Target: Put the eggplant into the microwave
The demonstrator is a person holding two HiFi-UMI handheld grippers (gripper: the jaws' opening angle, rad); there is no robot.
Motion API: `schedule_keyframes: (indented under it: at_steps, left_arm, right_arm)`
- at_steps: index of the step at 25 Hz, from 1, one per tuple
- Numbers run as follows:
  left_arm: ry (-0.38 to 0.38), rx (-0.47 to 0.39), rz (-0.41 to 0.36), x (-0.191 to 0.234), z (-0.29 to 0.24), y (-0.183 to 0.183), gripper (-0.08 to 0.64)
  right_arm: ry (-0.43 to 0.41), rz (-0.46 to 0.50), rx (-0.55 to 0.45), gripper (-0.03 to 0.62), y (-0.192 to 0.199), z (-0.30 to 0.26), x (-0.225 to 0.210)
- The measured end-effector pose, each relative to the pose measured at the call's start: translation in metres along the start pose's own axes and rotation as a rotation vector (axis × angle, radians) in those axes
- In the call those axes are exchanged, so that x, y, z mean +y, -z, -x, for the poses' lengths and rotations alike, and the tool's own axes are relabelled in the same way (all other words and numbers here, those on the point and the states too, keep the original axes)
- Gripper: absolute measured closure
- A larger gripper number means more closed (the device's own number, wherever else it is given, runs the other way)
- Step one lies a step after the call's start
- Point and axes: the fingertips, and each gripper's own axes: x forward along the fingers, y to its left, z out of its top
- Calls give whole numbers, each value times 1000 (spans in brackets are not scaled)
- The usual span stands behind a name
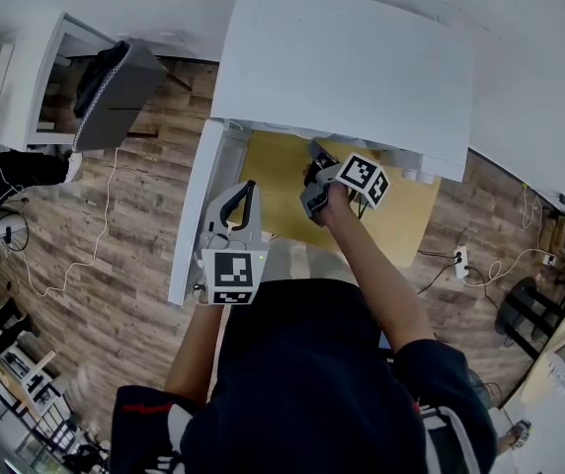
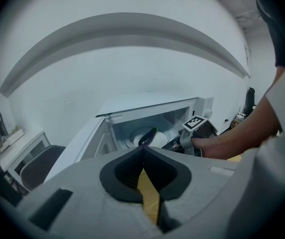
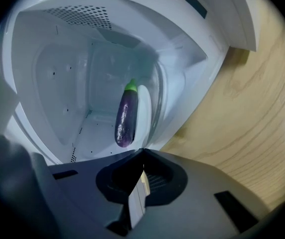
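Facing the open white microwave (image 1: 342,67), I hold one gripper in each hand in front of its cavity. Right gripper (image 3: 143,156): jaws clenched tip to tip and empty. It points slightly downward at the mouth of the cavity, near the lower front edge of the opening. Left gripper (image 2: 143,149): jaws likewise closed together and empty. In the head view it sits lower than the right gripper and to its left, near the door (image 1: 196,215), which is swung open to the left. Eggplant (image 3: 126,116): located inside the microwave, lying on the round turntable plate (image 3: 146,103) on the cavity floor. Its purple body runs front to back, with the green stem cap toward the rear wall and the rounded end toward the opening. The eggplant lies apart from both grippers. In the left gripper view it shows as a dark shape on the pale plate, beyond the closed jaw tips, with my right hand (image 2: 210,146) and the right gripper's marker cube (image 2: 196,123) to its right. The microwave stands on a yellow wooden table (image 3: 252,108), whose bare top shows to the right of the cavity in the right gripper view. A wood-pattern floor (image 1: 115,235) surrounds the table.
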Motion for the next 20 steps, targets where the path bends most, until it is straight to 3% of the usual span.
schedule_keyframes:
  at_steps: [20]
  left_arm:
    - [-8, 2, 0, 2, 3, 3, 546]
  right_arm:
    - [-24, -36, -18, 580, -12, -5, 5]
